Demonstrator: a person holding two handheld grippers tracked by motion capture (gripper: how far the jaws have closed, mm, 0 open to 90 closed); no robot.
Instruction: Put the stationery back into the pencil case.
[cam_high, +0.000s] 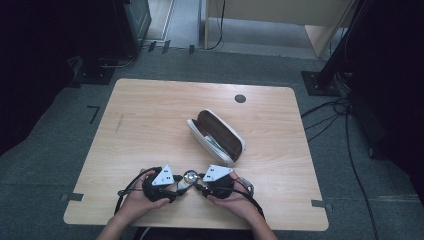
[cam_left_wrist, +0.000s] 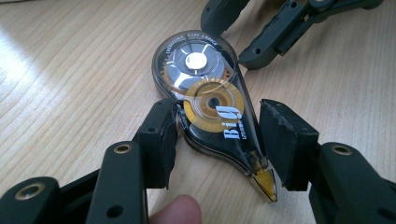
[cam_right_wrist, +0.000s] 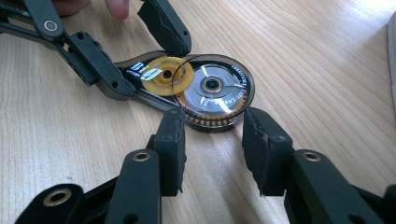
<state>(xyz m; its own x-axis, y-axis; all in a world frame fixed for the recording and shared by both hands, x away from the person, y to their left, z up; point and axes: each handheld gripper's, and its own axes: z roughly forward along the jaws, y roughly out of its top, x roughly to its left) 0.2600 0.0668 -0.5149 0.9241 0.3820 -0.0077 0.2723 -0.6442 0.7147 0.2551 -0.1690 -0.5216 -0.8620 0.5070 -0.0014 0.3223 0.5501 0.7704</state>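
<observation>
a correction tape roller (cam_left_wrist: 211, 105) lies flat on the counter (cam_high: 150, 115) between both grippers. its tip end sits inside the spread left gripper (cam_left_wrist: 218, 140); its round end lies just ahead of the spread right gripper (cam_right_wrist: 212, 140). neither pinches it.

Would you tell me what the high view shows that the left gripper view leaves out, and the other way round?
High view: an open case farther back on the table. Left gripper view: the yellow tip and white lettering of the correction tape roller, plus a fingertip. Both: that roller lying flat between the left gripper and right gripper.
</observation>
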